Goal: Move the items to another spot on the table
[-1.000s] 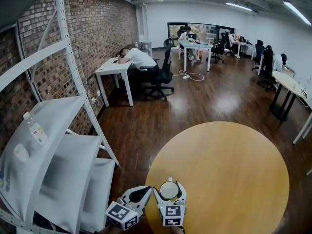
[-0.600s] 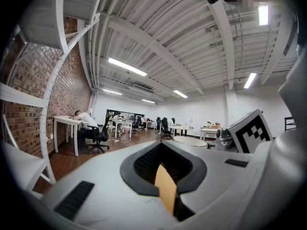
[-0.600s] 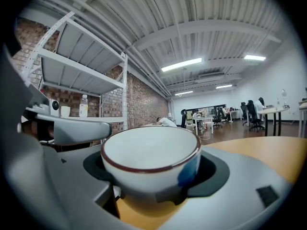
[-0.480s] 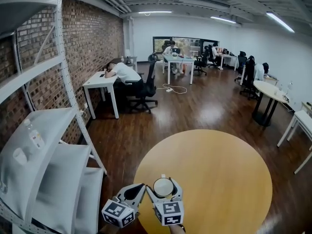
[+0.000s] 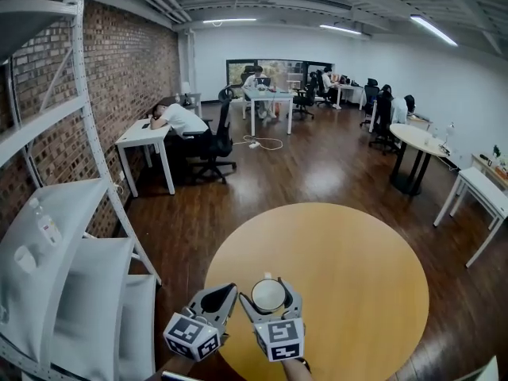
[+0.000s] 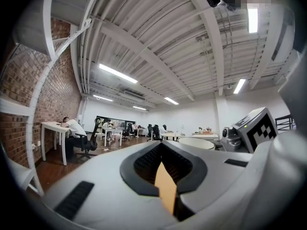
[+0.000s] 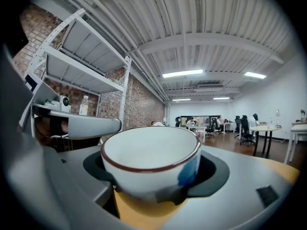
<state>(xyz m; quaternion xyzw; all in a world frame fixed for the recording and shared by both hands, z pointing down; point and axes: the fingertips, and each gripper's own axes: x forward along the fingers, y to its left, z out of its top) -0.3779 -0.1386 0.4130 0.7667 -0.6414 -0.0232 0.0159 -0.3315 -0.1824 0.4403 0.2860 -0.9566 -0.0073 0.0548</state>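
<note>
The cup's (image 7: 151, 159) base hides between the right gripper's (image 5: 268, 294) jaws, which pinch it. It is upright, mouth up, at the table's (image 5: 349, 260) 7 o'clock edge. At its 9 o'clock, the left gripper's (image 5: 216, 298) jaws are pressed together

Glossy glazed cup (image 7: 151, 164), smooth wooden table (image 5: 357, 276)

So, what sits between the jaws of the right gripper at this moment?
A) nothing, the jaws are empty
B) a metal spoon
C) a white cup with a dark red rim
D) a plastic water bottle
C: in the right gripper view the white cup, with its dark red rim, sits between the two jaws of the right gripper, which close on its sides.
</note>
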